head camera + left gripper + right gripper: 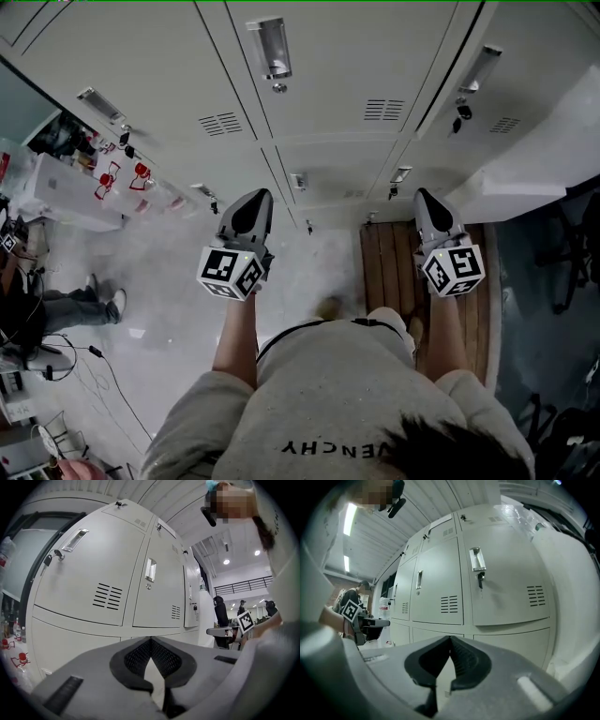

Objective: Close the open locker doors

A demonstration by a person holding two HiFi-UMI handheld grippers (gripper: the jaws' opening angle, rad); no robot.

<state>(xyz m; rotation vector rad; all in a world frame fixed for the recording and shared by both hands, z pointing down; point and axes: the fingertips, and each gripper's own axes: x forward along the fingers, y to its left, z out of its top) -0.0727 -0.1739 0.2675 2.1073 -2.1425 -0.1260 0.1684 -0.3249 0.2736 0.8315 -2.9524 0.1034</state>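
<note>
Ahead, locker doors (319,94) face the left gripper (254,197) and right gripper (425,195), jaws together, empty; wooden platform (386,267) below.

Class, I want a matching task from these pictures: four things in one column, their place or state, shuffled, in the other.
1 right gripper
2 wooden boards
3 key
4 red-capped bottles

a hanging from a door's lock
b fingers together, nothing between them
c left of the lockers
d flat on the floor

Pairs: 1-b, 2-d, 3-a, 4-c
</note>
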